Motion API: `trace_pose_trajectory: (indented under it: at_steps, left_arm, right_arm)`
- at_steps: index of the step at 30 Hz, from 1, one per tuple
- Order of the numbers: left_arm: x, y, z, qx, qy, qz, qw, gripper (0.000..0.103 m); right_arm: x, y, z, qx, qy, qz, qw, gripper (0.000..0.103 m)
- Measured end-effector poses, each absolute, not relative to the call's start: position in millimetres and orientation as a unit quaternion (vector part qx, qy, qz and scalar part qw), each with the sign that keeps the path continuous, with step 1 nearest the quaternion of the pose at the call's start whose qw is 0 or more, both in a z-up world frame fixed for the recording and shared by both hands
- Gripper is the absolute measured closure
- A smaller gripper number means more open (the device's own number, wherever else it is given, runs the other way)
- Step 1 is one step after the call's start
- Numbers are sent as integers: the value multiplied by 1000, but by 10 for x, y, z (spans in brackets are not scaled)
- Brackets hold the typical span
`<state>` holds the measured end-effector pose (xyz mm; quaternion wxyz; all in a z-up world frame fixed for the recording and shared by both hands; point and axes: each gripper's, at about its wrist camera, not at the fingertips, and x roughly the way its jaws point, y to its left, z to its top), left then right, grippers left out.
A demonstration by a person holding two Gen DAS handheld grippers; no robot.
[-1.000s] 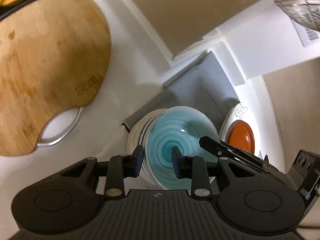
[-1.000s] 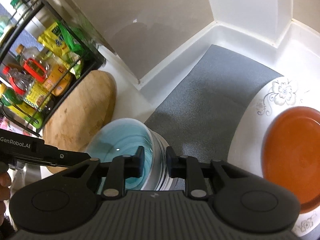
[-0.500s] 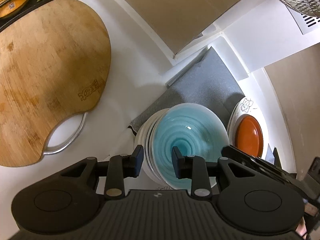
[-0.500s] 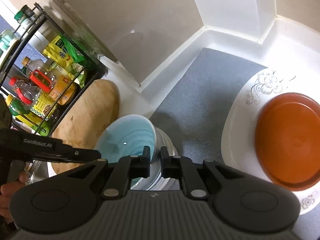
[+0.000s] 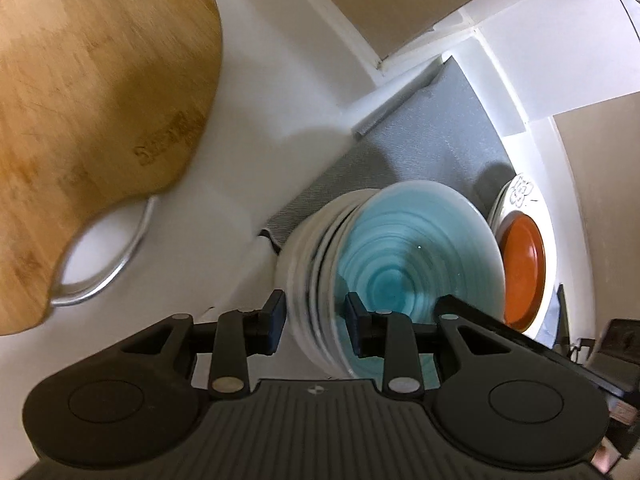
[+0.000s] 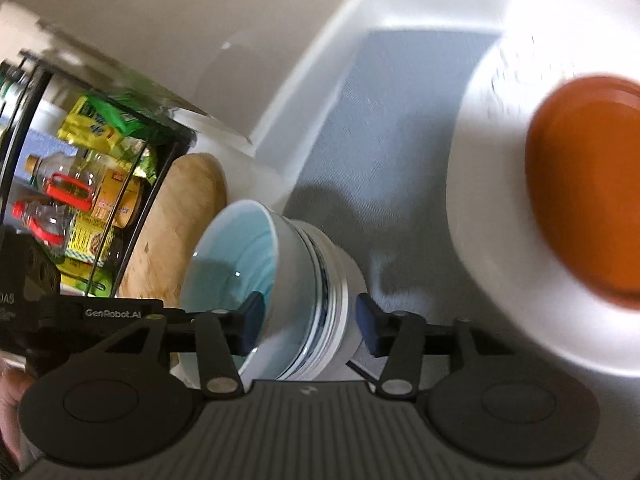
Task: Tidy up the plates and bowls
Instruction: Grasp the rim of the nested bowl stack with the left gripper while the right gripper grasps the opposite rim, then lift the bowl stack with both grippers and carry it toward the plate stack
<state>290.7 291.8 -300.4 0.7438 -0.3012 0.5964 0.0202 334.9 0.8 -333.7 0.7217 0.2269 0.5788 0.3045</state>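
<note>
My left hand-held gripper (image 5: 313, 322) is partly open, and its jaws have just been opening a little. The near rim of the stack of bowls (image 5: 320, 276) sits between them, but I cannot see the pads pressing on it. My right hand-held gripper (image 6: 310, 322) stands wide, and its jaws have just been opening too. The stack (image 6: 332, 292) is between them with a gap on each side.

The blue bowl (image 5: 404, 256) is on top of the stack, which stands on the near corner of the grey mat (image 5: 432, 132) on the white worktop (image 5: 280, 92).

Only my left view shows the whole wooden board (image 5: 92, 120) with its metal handle. Only my right view shows the rack of bottles and packets (image 6: 88, 184) behind the board.

Both views show the orange dish (image 6: 588, 188) on the white flowered plate (image 6: 496, 220), just beside the stack. The far part of the mat is bare, up to the wall corner.
</note>
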Motion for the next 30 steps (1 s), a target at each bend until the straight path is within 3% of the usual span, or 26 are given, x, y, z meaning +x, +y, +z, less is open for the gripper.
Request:
trace_pose_trajectory:
  at_steps: [2,5,14,30]
  left_arm:
    - [2935,2897,-3023,-297,597,20,745,57]
    - [2971,2884,-3054,-295,593,19,749,52]
    - [2977,2916,-2976,-286,589,11,756,63]
    - [2919,2876,-2958,-265,599,9,755,64]
  right_arm:
    - [3341,-6,-3439,254,584,293,713,41]
    - [3331,-14,-3615,299,600,283,686,36]
    - [3212,3,-3624,291,578,268,714,52]
    - [3279,-81,-3463,290,573,269,717,67]
